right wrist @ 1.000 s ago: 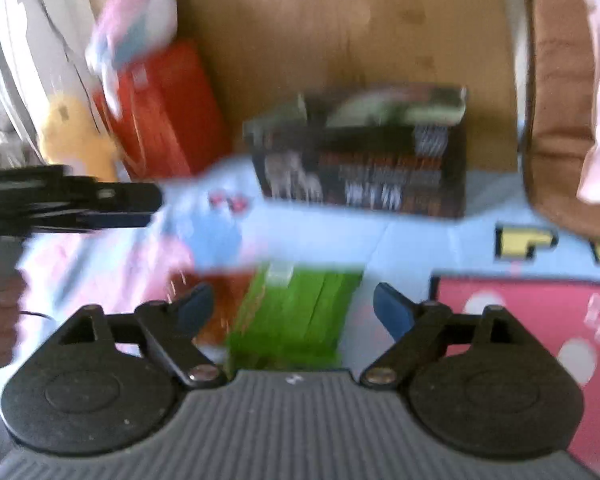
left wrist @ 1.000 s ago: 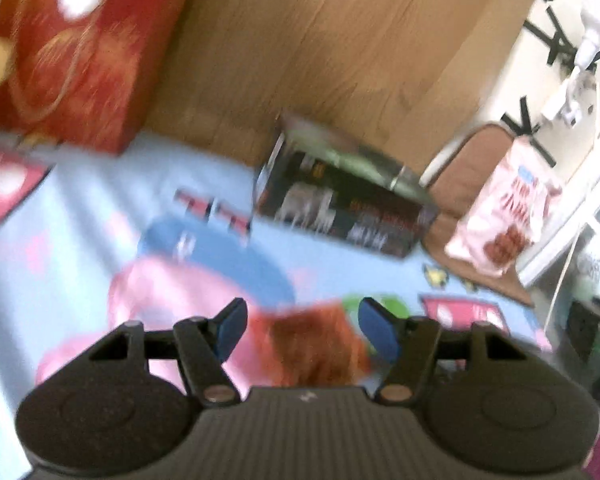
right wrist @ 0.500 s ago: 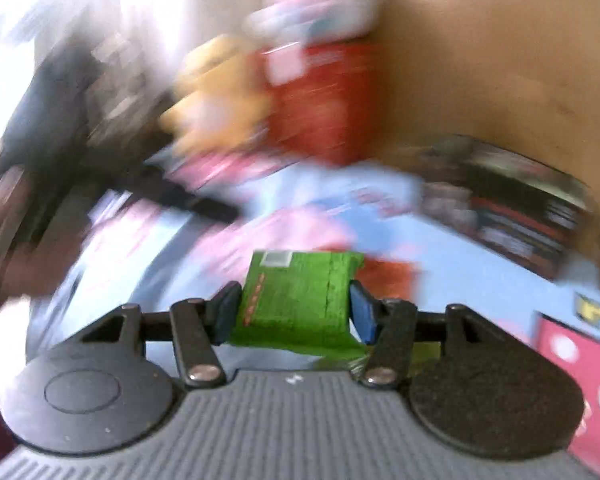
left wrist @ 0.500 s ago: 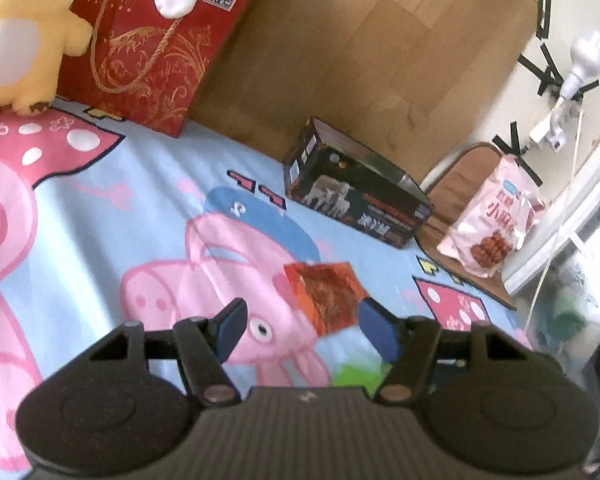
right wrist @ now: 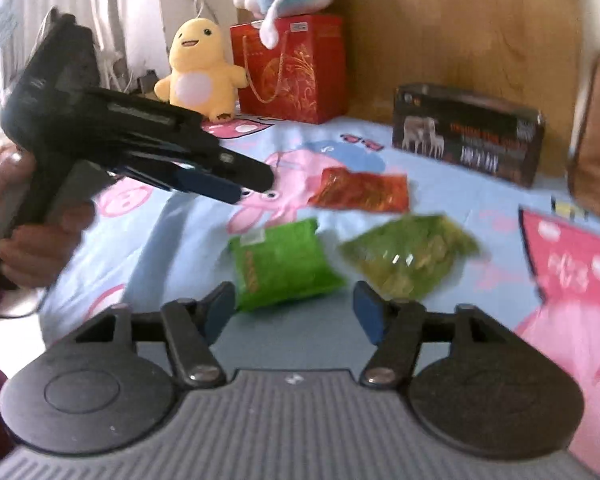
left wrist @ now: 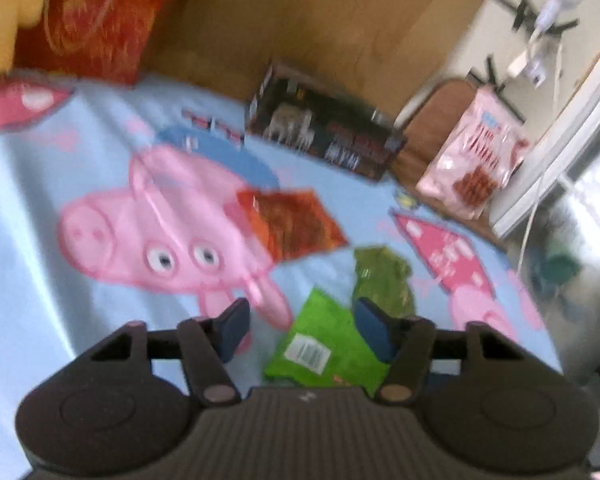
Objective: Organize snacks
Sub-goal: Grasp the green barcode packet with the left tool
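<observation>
My right gripper (right wrist: pixel 292 300) is shut on the near end of a bright green snack packet (right wrist: pixel 284 264), both pads at its corners. A duller green packet (right wrist: pixel 412 256) lies just to its right, and a red packet (right wrist: pixel 360 192) lies farther back. The left gripper (right wrist: pixel 244 184), held in a hand (right wrist: pixel 32 232), hovers above the sheet at the left and points right. In its own view the left gripper (left wrist: pixel 304 328) is closing over the bright green packet (left wrist: pixel 324 344) without pressing it. The dull green packet (left wrist: pixel 384 276) and red packet (left wrist: pixel 292 224) lie beyond.
Everything lies on a blue cartoon-pig bedsheet (right wrist: pixel 172 240). A black box (right wrist: pixel 468 144) stands at the wooden headboard. A red gift bag (right wrist: pixel 296 68) and a yellow plush (right wrist: pixel 200 68) stand back left. A pink snack bag (left wrist: pixel 476 164) leans on a brown cushion (left wrist: pixel 428 132) at the right.
The right jaws, open around the bright green packet a second ago, have shut on it and the view has swung. The left gripper moved toward the green packets and its jaws narrowed.
</observation>
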A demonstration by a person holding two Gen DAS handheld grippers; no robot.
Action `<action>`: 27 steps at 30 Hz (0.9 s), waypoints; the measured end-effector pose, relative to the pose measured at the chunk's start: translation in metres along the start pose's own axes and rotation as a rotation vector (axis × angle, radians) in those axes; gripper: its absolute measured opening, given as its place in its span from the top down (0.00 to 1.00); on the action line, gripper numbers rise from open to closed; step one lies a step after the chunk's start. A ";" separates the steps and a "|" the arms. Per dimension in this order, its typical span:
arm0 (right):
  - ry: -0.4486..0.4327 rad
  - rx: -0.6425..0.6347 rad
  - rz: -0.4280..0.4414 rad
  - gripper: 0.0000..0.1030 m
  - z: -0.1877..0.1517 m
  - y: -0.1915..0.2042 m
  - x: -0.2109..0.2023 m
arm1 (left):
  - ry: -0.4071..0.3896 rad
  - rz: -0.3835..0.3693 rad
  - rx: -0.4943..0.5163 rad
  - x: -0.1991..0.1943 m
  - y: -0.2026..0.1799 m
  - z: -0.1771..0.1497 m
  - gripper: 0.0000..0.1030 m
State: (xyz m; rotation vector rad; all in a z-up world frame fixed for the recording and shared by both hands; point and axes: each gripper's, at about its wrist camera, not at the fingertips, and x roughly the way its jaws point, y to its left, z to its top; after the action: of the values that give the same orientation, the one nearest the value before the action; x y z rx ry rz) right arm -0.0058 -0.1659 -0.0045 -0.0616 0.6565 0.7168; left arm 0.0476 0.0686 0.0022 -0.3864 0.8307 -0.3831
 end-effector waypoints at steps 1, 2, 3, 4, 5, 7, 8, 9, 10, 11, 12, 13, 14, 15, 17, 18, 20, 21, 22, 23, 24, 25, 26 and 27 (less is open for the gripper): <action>0.009 0.018 0.001 0.52 -0.001 0.005 0.004 | -0.017 0.011 0.018 0.000 -0.003 -0.003 0.66; -0.004 0.028 -0.009 0.53 -0.002 0.007 0.006 | -0.005 0.008 0.034 0.001 -0.006 -0.005 0.69; -0.011 0.035 -0.015 0.57 -0.002 0.010 0.007 | 0.000 0.002 0.031 0.000 -0.007 -0.007 0.71; -0.014 0.043 -0.010 0.67 0.000 0.011 0.011 | 0.006 -0.004 0.023 -0.002 -0.007 -0.008 0.71; -0.014 0.050 -0.020 0.72 0.002 0.013 0.013 | 0.004 -0.001 0.019 -0.005 -0.006 -0.009 0.72; -0.017 0.028 -0.047 0.73 0.006 0.017 0.017 | -0.001 -0.001 0.003 -0.011 -0.003 -0.012 0.72; -0.017 0.019 -0.049 0.73 0.007 0.020 0.016 | -0.005 -0.006 -0.011 -0.015 0.000 -0.013 0.72; -0.018 0.013 -0.047 0.73 0.007 0.022 0.017 | -0.013 -0.012 -0.021 -0.020 0.002 -0.014 0.72; -0.020 0.004 -0.041 0.73 0.008 0.026 0.016 | -0.022 -0.015 -0.026 -0.025 0.004 -0.015 0.72; -0.025 -0.009 -0.040 0.73 0.008 0.030 0.016 | -0.030 -0.015 -0.029 -0.029 0.005 -0.015 0.72; -0.030 -0.030 -0.040 0.73 0.008 0.034 0.015 | -0.037 -0.013 -0.030 -0.034 0.007 -0.015 0.72; -0.036 -0.048 -0.036 0.73 0.008 0.038 0.014 | -0.044 -0.010 -0.034 -0.038 0.010 -0.015 0.72; -0.042 -0.062 -0.031 0.73 0.008 0.042 0.014 | -0.050 -0.006 -0.036 -0.041 0.012 -0.016 0.72; -0.042 -0.070 -0.027 0.73 0.009 0.045 0.016 | -0.055 0.000 -0.038 -0.043 0.014 -0.016 0.71; -0.035 -0.082 -0.014 0.73 0.011 0.048 0.020 | -0.057 0.006 -0.051 -0.046 0.020 -0.018 0.69; -0.028 -0.086 -0.014 0.73 0.011 0.049 0.023 | -0.056 0.003 -0.062 -0.047 0.023 -0.018 0.69; -0.023 -0.085 -0.033 0.69 0.010 0.049 0.026 | -0.050 -0.009 -0.086 -0.048 0.030 -0.019 0.65; -0.023 -0.082 -0.038 0.68 0.009 0.049 0.026 | -0.050 -0.011 -0.093 -0.048 0.032 -0.019 0.64; -0.019 -0.080 -0.041 0.68 0.008 0.048 0.025 | -0.051 -0.012 -0.095 -0.048 0.034 -0.020 0.63; -0.015 -0.078 -0.046 0.68 0.007 0.048 0.025 | -0.050 -0.013 -0.095 -0.047 0.034 -0.020 0.63; -0.014 -0.077 -0.050 0.68 0.005 0.048 0.024 | -0.045 -0.017 -0.095 -0.045 0.034 -0.020 0.63; -0.013 -0.078 -0.055 0.68 0.005 0.049 0.025 | -0.035 -0.021 -0.093 -0.042 0.033 -0.021 0.63; -0.011 -0.081 -0.058 0.68 0.005 0.049 0.026 | -0.030 -0.014 -0.086 -0.038 0.031 -0.022 0.63; -0.008 -0.082 -0.061 0.68 0.005 0.049 0.028 | -0.028 -0.005 -0.075 -0.036 0.030 -0.023 0.69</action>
State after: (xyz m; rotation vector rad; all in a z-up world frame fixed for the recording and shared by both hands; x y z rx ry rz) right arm -0.0181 -0.1104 -0.0084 -0.1535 0.6150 0.6850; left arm 0.0129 0.1070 -0.0033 -0.4627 0.8179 -0.3515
